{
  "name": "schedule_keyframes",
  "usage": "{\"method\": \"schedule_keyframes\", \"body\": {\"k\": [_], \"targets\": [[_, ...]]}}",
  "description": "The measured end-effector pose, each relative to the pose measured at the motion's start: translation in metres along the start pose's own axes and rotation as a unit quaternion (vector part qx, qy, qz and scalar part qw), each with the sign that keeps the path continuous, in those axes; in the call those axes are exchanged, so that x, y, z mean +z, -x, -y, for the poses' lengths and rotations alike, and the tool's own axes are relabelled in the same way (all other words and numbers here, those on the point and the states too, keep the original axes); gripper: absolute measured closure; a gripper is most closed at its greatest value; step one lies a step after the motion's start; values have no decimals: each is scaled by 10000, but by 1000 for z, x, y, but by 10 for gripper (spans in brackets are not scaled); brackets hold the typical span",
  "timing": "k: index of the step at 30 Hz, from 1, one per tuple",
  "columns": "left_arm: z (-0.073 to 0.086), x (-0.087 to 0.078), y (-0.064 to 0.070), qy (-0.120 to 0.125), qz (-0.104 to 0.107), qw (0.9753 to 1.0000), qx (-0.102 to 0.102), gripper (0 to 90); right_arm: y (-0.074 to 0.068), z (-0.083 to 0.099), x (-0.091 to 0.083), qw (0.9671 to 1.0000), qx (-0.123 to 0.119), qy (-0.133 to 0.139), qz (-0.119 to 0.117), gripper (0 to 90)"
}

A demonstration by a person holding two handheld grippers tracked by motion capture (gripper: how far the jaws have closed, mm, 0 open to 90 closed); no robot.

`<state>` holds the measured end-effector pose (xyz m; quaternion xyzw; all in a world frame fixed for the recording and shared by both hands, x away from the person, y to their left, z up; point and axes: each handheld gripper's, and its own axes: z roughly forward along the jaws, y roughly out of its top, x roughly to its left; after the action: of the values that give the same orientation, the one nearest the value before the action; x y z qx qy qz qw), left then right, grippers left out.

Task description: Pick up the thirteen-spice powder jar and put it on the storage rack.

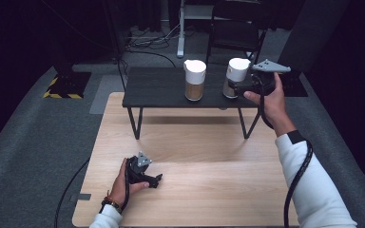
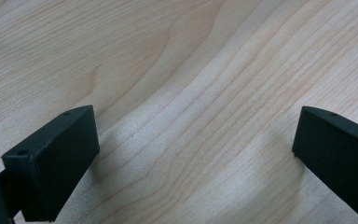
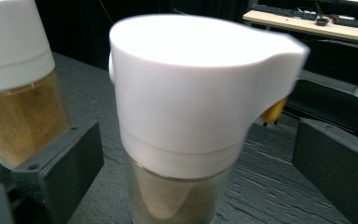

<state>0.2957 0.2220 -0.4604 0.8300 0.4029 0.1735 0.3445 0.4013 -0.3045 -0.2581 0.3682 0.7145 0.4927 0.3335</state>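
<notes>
Two glass jars with white lids stand on a low black shelf (image 1: 161, 88). The left jar (image 1: 194, 80) holds a tan filling and also appears at the left edge as the neighbouring jar (image 3: 14, 93). My right gripper (image 1: 234, 88) is at the right jar (image 1: 237, 76). In the right gripper view that jar (image 3: 200, 93) stands between the open jaws of the right gripper (image 3: 198, 163), with a gap on each side. My left gripper (image 1: 156, 180) rests low on the wooden table (image 1: 195, 190). The left gripper (image 2: 196, 154) is open over bare wood.
The black shelf stands on thin legs at the far end of the wooden table. Beyond it are a dark chair (image 1: 237, 23), cables on the grey floor and a hazard-striped base (image 1: 64, 85). A yellow object (image 3: 274, 111) peeks out behind the jar lid.
</notes>
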Motion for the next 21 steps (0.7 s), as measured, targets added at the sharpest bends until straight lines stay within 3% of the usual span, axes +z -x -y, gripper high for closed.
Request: {"method": "schedule_keyframes", "body": {"k": [11, 21], "targets": [[0, 0, 0, 3, 0, 10000, 1, 4, 2, -11, -25, 9999, -118, -5, 60, 10], [0, 0, 0, 5, -1, 10000, 7, 4, 1, -1, -44, 9997, -209, 115, 21, 10]]}}
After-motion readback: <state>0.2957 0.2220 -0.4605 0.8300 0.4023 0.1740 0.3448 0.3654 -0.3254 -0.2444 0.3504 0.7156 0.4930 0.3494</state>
